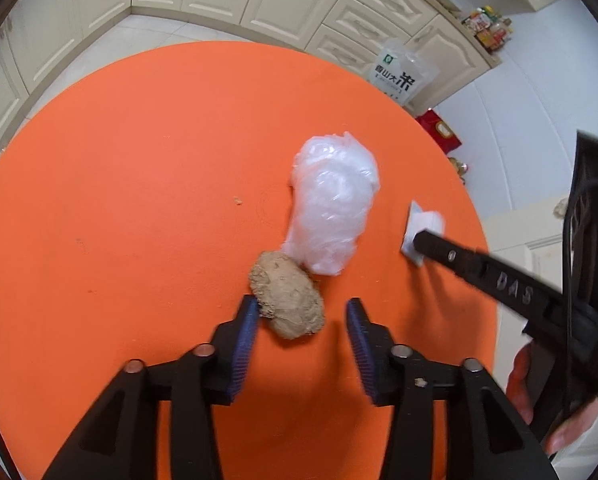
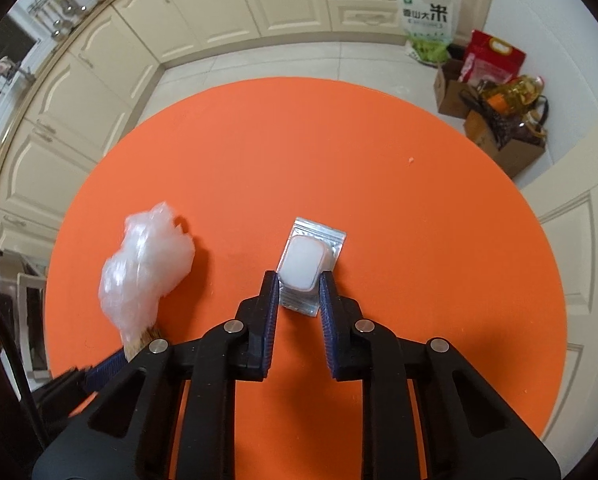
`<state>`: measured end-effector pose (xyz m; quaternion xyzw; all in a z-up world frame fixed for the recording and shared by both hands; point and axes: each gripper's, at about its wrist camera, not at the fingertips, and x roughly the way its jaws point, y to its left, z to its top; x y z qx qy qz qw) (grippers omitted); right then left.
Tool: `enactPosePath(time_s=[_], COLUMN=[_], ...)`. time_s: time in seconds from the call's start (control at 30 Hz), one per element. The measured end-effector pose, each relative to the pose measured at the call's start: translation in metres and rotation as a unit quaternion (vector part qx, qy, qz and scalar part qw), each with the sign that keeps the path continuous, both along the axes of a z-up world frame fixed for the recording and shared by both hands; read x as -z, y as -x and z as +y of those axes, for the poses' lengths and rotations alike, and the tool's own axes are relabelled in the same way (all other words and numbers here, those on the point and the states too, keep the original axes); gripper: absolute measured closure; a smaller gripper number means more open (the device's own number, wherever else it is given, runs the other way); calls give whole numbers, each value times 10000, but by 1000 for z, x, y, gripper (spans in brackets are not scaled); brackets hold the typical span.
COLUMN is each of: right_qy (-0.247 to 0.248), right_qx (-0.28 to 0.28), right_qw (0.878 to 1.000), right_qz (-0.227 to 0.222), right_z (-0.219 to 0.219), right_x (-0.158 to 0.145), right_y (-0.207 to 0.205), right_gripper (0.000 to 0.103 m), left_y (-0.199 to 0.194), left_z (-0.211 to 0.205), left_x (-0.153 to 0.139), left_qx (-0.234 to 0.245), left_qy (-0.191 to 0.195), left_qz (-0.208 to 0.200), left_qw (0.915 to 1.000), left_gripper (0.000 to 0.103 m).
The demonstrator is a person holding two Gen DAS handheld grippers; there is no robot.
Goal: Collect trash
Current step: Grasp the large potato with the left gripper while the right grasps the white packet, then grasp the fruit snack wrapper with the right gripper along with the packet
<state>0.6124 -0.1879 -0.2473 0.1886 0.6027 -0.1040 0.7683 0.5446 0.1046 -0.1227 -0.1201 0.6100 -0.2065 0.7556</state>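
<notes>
Left wrist: my left gripper [image 1: 301,310] hangs with jaws apart, the brown wad [image 1: 287,294] against its left pad, just before the crumpled plastic [image 1: 331,204]. Right wrist: my right gripper [image 2: 299,282] straddles the foil packet [image 2: 309,264], unclamped, its length along the fingers.

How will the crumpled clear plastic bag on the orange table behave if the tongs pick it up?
The plastic bag looks thin and loosely crumpled, so it is probably very light and will squash flat between the fingers. Its glossy film may be slippery. It touches the brown lump, which might shift when the bag is lifted.
</notes>
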Motion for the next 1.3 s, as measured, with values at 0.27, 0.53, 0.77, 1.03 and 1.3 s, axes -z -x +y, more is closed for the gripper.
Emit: enactPosePath(time_s=[0.27,0.53,0.77,1.03,1.3], right_qy=[-215,-56,389,385,234], right_qx=[-516,-288,-383,-509,-413], right_qw=[9984,9991,9979,9977,9988], right_qz=[109,302,343,221,139], right_z=[8,3,13,25,12], right_x=[-1,1,0,-2,-18], right_y=[36,29,16,21,49], right_gripper=[85,79,78,82,83], left_y=[7,15,10,10,36], left_z=[-2,-6,4,-10,-42], left_x=[3,3,1,-4,-15], left_qx=[-187,-26,97,195,388], left_qy=[-278,-266,-207,-320,-466], left_qz=[-263,-260,-187,-292,-553], left_qw=[9991,9993,9996,9989,9966], left_gripper=[75,76,76,77,76])
